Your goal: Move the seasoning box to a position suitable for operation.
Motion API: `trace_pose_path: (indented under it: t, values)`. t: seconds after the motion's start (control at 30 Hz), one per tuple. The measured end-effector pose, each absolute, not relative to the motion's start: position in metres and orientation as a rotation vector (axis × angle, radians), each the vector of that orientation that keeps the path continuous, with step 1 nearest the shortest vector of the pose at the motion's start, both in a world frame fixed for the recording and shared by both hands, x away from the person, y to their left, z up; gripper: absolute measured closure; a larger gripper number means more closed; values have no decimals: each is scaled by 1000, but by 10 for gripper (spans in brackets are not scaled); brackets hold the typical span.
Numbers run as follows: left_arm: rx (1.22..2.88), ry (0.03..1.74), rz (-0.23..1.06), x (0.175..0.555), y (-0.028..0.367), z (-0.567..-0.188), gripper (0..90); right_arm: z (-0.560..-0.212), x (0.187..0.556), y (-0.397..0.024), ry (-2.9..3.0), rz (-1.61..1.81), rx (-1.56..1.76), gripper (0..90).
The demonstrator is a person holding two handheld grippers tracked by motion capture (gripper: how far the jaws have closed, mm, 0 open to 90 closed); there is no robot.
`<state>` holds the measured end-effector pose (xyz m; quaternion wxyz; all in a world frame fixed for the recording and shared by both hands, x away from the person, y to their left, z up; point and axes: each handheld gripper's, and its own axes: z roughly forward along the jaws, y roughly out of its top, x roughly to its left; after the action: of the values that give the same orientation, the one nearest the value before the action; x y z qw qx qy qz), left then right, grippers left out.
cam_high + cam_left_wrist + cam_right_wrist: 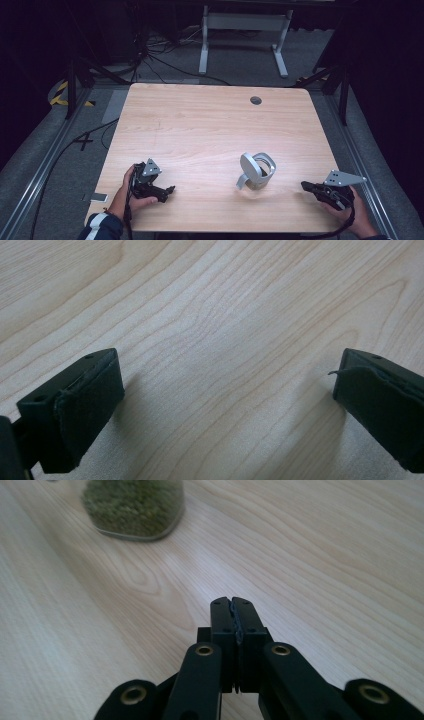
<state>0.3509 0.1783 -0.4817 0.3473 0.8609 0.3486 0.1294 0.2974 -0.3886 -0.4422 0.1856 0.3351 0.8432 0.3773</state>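
High view: a clear lidded jar (257,171) lower centre on the bench (200,125) looks rigid, slippery; grip its sides. Left tool (169,190) released, right tool (306,186) clenched empty.

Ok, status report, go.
Left hand-held gripper open, empty, near table edge. Right hand-held gripper shut, empty. Jar with flip lid open stands between them, untouched. Path clear.

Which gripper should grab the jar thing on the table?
Probably the right gripper: it sits nearer the jar and points at it, though its jaws are shut and must open. The left gripper is open but farther off.
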Motion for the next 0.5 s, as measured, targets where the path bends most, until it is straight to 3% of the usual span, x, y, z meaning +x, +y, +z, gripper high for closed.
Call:
trace_pose_path:
  t: [0.5]
  values:
    - [2233, 904, 337, 351, 178, -482, 2, -423, 281, -357, 2406, 1152, 800, 894]
